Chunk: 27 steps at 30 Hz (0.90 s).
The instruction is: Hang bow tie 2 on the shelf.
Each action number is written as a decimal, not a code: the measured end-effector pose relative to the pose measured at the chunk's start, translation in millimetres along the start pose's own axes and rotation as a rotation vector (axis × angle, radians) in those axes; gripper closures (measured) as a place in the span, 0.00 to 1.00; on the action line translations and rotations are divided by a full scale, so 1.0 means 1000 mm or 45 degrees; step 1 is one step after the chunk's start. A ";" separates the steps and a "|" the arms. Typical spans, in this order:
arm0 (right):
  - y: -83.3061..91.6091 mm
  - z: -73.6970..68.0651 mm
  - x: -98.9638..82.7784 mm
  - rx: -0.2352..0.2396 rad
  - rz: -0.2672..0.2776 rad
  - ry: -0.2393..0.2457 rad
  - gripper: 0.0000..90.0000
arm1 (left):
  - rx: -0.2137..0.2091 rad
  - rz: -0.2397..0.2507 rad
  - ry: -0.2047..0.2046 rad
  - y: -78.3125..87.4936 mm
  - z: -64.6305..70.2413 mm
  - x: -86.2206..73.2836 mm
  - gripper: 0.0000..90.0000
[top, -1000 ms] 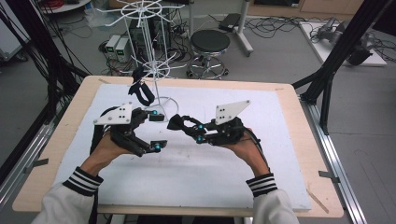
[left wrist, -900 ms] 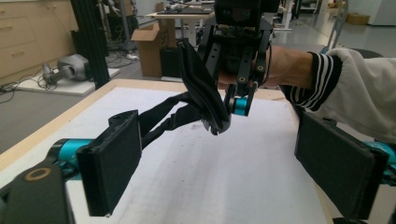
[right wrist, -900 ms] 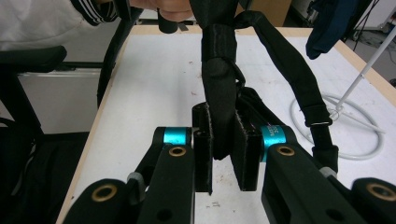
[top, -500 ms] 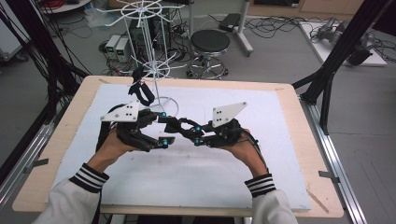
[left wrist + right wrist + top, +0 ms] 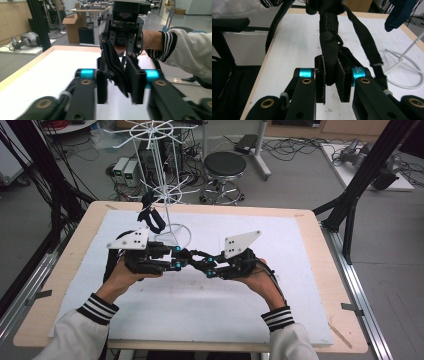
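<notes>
Closing the gap, you've brought both grippers together: the black strap now spans between them above the white mat, right gripper clamped on it, left gripper narrowing around its other end, suggesting a handover

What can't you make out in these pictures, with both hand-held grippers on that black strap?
- High view: the black strap is too small to identify.
- Left gripper view: the left hand-held gripper has blurred jaws; the strap's lower end is hidden behind them.
- Right gripper view: the strap's upper end is cut off by the top edge, above the right hand-held gripper.
</notes>
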State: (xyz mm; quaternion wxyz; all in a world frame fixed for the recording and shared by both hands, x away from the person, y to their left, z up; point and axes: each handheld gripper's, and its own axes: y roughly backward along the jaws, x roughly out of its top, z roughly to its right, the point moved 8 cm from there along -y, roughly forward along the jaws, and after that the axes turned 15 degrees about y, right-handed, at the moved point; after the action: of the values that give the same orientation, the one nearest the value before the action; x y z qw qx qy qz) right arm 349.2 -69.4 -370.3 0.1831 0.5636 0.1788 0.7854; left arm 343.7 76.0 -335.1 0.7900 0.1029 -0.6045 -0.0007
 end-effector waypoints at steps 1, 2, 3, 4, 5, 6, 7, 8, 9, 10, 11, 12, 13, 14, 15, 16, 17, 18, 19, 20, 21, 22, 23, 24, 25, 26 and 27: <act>0.000 0.000 0.000 0.001 0.003 -0.001 0.89 | 0.001 -0.002 0.005 0.000 0.000 0.000 0.82; 0.000 0.001 0.000 -0.002 0.002 0.002 0.89 | 0.006 -0.009 0.003 0.000 0.000 -0.001 0.84; 0.000 0.001 -0.001 -0.006 -0.003 -0.004 0.89 | 0.005 -0.014 0.001 0.000 0.000 -0.001 0.86; 0.000 0.001 -0.001 -0.003 -0.005 -0.006 0.89 | 0.008 -0.019 -0.001 -0.001 0.000 -0.001 0.87; -0.001 0.001 -0.001 -0.001 -0.007 -0.004 0.89 | 0.008 -0.023 0.008 -0.001 0.001 -0.002 0.89; -0.001 0.001 -0.002 -0.004 -0.011 -0.002 0.89 | 0.006 -0.025 0.012 -0.001 0.001 -0.002 0.91; -0.001 0.001 -0.002 -0.004 -0.012 -0.002 0.89 | 0.009 -0.028 0.016 0.000 0.001 -0.002 0.91; -0.002 0.001 -0.002 -0.002 -0.013 -0.007 0.89 | 0.010 -0.028 0.015 0.000 0.001 -0.002 0.92; -0.002 0.001 -0.002 -0.003 -0.013 -0.005 0.88 | 0.012 -0.026 0.016 0.000 0.001 -0.002 0.92; -0.002 0.001 -0.002 -0.002 -0.014 -0.005 0.87 | 0.014 -0.023 0.019 0.000 0.001 -0.001 0.92; -0.003 0.001 -0.001 -0.003 -0.004 -0.002 0.85 | 0.013 -0.022 0.011 0.000 0.001 -0.001 0.92; -0.003 0.001 -0.001 -0.012 -0.003 -0.001 0.80 | 0.021 -0.025 0.011 0.001 0.001 -0.001 0.92; -0.003 0.002 -0.001 -0.024 0.000 -0.011 0.65 | 0.028 -0.026 0.011 0.001 0.001 -0.001 0.92; -0.004 0.004 0.000 -0.067 0.005 -0.017 0.43 | 0.028 -0.025 0.005 0.001 0.001 -0.001 0.92; -0.005 0.006 0.000 -0.123 0.012 -0.038 0.24 | 0.028 -0.016 0.007 0.001 0.001 -0.001 0.92; -0.006 0.009 0.000 -0.164 0.014 -0.044 0.08 | 0.028 -0.011 0.007 0.001 0.001 -0.001 0.92; -0.006 0.010 0.000 -0.196 0.009 -0.052 0.01 | 0.026 -0.013 0.002 0.001 0.001 -0.001 0.92; -0.006 0.009 0.001 -0.217 0.025 -0.064 0.01 | 0.030 -0.017 -0.002 0.001 0.001 -0.001 0.92; -0.005 0.009 0.002 -0.227 0.052 -0.069 0.01 | 0.031 -0.015 0.002 0.001 0.001 -0.001 0.92; -0.004 0.010 0.003 -0.231 0.067 -0.065 0.01 | 0.028 -0.017 -0.002 0.001 0.001 -0.001 0.92; -0.004 0.009 0.003 -0.229 0.066 -0.069 0.01 | 0.032 -0.016 -0.003 0.002 0.001 -0.001 0.92; -0.004 0.009 0.003 -0.232 0.059 -0.070 0.01 | 0.031 -0.011 -0.002 0.001 0.002 0.000 0.92; -0.004 0.009 0.003 -0.232 0.055 -0.071 0.01 | 0.029 -0.012 -0.005 0.002 0.002 0.000 0.92; -0.003 0.008 0.002 -0.230 0.052 -0.082 0.01 | 0.038 -0.011 -0.008 0.002 0.001 0.000 0.92; -0.003 0.009 0.002 -0.239 0.053 -0.080 0.01 | 0.038 -0.005 -0.004 0.002 0.002 0.000 0.92; -0.002 0.010 0.002 -0.244 0.047 -0.087 0.01 | 0.039 -0.001 -0.006 0.002 0.002 0.001 0.92; -0.002 0.010 0.002 -0.247 0.047 -0.091 0.01 | 0.044 0.009 -0.002 0.003 0.001 0.001 0.92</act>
State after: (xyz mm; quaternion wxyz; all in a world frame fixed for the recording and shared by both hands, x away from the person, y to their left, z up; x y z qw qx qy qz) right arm 358.4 -66.3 -366.9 0.2288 0.5741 0.0849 0.7816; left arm 342.3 78.3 -333.0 0.7875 0.1147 -0.6054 0.0124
